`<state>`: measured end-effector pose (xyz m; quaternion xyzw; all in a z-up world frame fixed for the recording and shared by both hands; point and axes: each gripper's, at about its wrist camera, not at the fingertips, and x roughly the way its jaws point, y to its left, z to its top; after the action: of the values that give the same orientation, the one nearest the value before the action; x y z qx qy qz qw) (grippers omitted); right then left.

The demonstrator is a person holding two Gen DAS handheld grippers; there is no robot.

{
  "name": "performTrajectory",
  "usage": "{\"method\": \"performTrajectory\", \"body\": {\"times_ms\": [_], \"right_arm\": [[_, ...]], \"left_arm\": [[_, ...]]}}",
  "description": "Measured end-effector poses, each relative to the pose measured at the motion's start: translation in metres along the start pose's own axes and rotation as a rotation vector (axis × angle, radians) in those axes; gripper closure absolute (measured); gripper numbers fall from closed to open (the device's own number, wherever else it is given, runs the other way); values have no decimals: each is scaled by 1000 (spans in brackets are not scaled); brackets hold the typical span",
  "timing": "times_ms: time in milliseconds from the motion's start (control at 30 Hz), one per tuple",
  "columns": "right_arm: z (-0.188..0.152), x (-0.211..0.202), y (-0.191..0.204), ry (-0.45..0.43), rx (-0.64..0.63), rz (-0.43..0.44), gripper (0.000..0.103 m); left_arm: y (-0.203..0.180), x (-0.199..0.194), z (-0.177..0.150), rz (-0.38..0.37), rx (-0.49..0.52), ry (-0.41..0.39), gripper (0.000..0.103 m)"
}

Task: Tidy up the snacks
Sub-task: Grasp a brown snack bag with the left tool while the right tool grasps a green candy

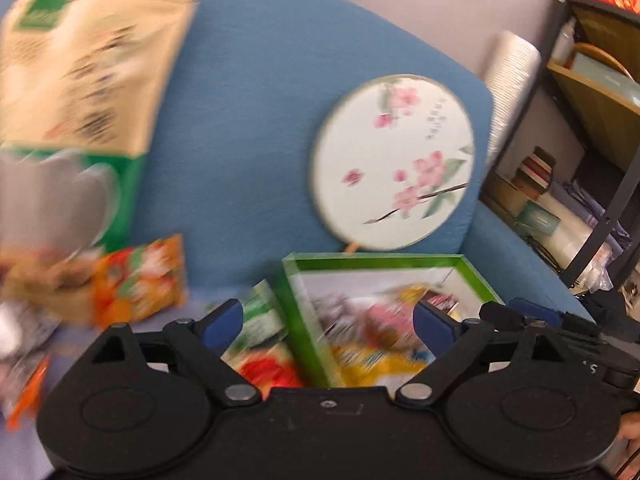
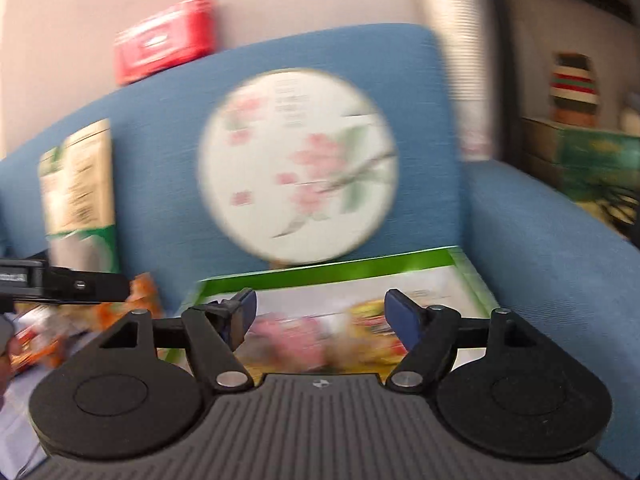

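A green-rimmed box [image 1: 372, 261] [image 2: 332, 266] lies on the blue sofa seat with several snack packets [image 1: 376, 320] [image 2: 320, 336] inside. My left gripper [image 1: 328, 316] is open above the box's left edge, nothing between its blue pads. Under it, outside the box, lies a green and red packet [image 1: 264, 344]. An orange packet [image 1: 140, 280] [image 2: 140, 300] and more snacks lie to the left. My right gripper [image 2: 320, 312] is open over the box, holding nothing. The right gripper's black body [image 1: 568, 328] shows at the right edge of the left wrist view.
A round flowered fan [image 1: 394, 162] [image 2: 298, 166] leans on the sofa back [image 1: 248, 120]. A tall beige and green bag [image 1: 84, 92] [image 2: 80, 192] stands at the left. A dark shelf unit [image 1: 580, 140] is right of the sofa arm [image 2: 560, 260]. A red box [image 2: 168, 40] sits behind the sofa.
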<state>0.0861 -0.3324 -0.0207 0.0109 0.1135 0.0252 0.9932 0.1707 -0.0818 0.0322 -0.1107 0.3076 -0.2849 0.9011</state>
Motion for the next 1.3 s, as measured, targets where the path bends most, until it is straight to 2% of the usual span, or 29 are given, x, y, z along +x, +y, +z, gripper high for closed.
{"method": "performTrajectory", "body": {"times_ms": [200, 333, 500, 533, 567, 600, 700, 833, 867, 900, 967, 1200, 1300], "right_arm": [[-16, -16, 58, 37, -104, 60, 0], [-42, -33, 73, 50, -147, 89, 0], [-56, -27, 79, 134, -177, 138, 0], [-56, -25, 79, 142, -169, 144, 0], [-56, -23, 79, 155, -160, 160, 0], [-57, -22, 81, 167, -157, 178, 0], [-62, -24, 91, 183, -192, 236, 5], [-70, -25, 110, 217, -233, 354, 10], [-72, -23, 116, 225, -245, 369, 10], [-75, -22, 120, 229, -262, 379, 10], [-82, -18, 129, 234, -282, 387, 10], [-95, 14, 155, 245, -322, 334, 9], [-98, 29, 156, 265, -285, 318, 11]], "left_arm": [[36, -14, -34, 11, -92, 83, 0], [37, -4, -51, -4, -84, 125, 0], [30, 18, -65, -24, -77, 162, 2], [29, 23, -68, -20, -67, 166, 9], [31, 28, -71, -28, -63, 182, 35], [35, 33, -73, -47, -74, 210, 51], [50, 22, -81, -79, -159, 209, 49], [61, -11, -93, -96, -176, 216, 46], [63, -19, -94, -88, -180, 209, 33], [66, -29, -95, -73, -184, 187, 13], [72, -49, -96, -48, -175, 148, 0], [98, -84, -88, 84, -175, 58, 0], [108, -88, -79, 116, -197, 35, 0]]}}
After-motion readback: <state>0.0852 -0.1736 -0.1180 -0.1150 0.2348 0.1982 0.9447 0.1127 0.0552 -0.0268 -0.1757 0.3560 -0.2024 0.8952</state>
